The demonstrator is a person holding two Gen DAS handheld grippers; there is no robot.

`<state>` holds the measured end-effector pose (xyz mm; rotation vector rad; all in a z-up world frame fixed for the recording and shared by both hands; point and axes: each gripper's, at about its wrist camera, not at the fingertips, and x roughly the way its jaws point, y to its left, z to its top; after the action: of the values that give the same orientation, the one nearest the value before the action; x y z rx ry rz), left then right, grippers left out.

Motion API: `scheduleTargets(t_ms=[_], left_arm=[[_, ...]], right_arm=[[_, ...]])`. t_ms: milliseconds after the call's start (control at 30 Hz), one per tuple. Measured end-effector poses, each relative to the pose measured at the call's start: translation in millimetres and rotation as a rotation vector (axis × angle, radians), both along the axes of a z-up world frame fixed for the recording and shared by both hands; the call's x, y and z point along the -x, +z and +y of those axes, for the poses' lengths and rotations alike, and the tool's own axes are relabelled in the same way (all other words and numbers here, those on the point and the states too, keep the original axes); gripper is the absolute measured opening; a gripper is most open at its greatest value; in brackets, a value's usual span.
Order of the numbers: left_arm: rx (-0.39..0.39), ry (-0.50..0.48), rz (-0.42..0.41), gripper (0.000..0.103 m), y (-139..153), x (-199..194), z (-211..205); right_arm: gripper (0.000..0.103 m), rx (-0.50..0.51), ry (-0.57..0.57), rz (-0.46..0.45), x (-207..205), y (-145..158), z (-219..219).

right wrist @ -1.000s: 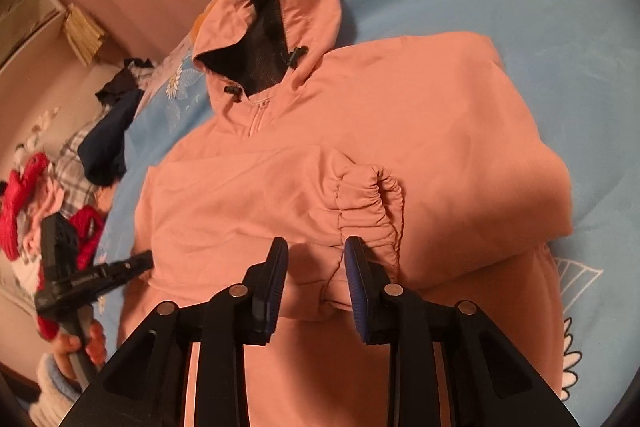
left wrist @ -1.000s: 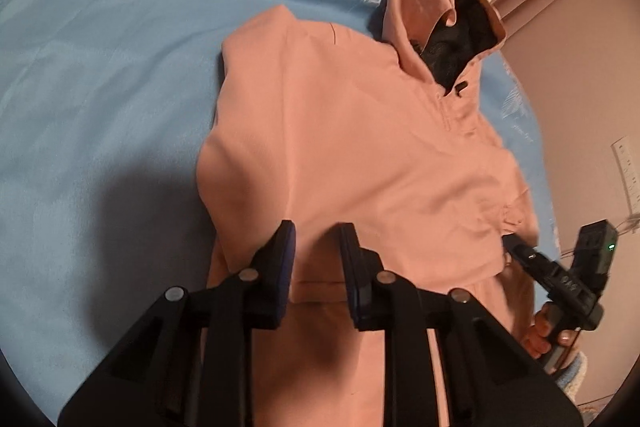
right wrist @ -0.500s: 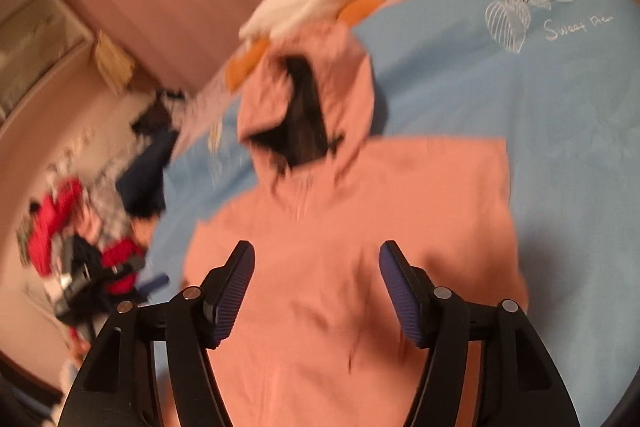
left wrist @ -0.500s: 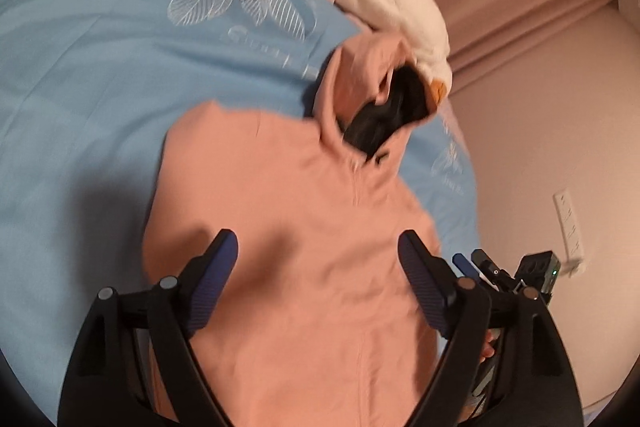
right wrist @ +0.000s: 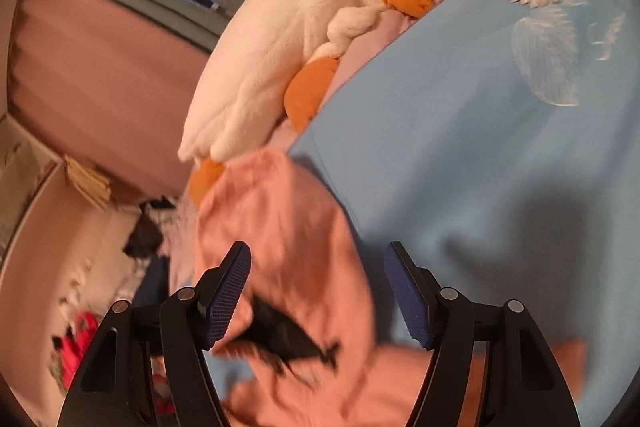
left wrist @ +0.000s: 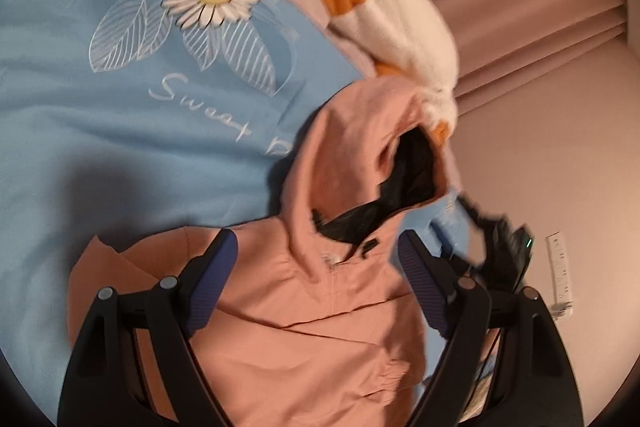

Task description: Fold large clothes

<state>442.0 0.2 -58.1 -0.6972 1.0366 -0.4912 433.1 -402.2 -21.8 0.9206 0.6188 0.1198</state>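
A pink hooded jacket lies on a blue bed cover, sleeves folded over its front, its hood with a black lining towards the pillows. My left gripper hangs open above the collar with nothing between its fingers. In the right wrist view the hood fills the lower middle, blurred. My right gripper is open above it and holds nothing. The right gripper also shows, blurred, at the right edge of the left wrist view.
A white and orange plush duck lies at the head of the bed, touching the hood's tip. A pink curtain hangs behind. Clothes are piled beyond the bed's left side. A white power strip is on the wall.
Both grippers went from nearly shut to open, letting go of the jacket's folded sleeves, and rose and moved from the jacket's body towards its hood.
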Motion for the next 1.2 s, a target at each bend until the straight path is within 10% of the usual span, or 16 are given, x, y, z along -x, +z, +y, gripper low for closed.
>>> scheduleTargets(t_ms=[267, 300, 333, 567, 800, 967, 1200], left_arm=[[0.071, 0.000, 0.027, 0.082, -17.8, -5.2, 7.4], [0.070, -0.001, 0.031, 0.082, -18.3, -3.6, 9.6], [0.071, 0.004, 0.033, 0.082, -18.1, -2.2, 12.2], [0.106, 0.038, 0.041, 0.082, -5.3, 9.6, 26.6], [0.233, 0.013, 0.052, 0.082, 5.0, 39.9, 27.6], [0.393, -0.087, 0.185, 0.082, -18.9, 67.0, -0.2], [0.526, -0.027, 0.212, 0.083, -21.2, 65.7, -14.3]], right_arm=[[0.068, 0.059, 0.017, 0.002, -57.4, -3.2, 20.8], [0.048, 0.094, 0.020, 0.014, -60.5, -3.3, 24.6], [0.005, 0.126, 0.043, 0.010, -63.5, -1.6, 29.2], [0.004, 0.314, 0.321, -0.241, -15.1, 47.3, 78.3], [0.004, 0.540, 0.699, -0.465, 116.1, 72.0, 125.5], [0.004, 0.856, 0.824, -0.328, 169.6, 27.2, 156.3], [0.004, 0.878, 0.826, -0.251, 167.1, 2.2, 159.3]])
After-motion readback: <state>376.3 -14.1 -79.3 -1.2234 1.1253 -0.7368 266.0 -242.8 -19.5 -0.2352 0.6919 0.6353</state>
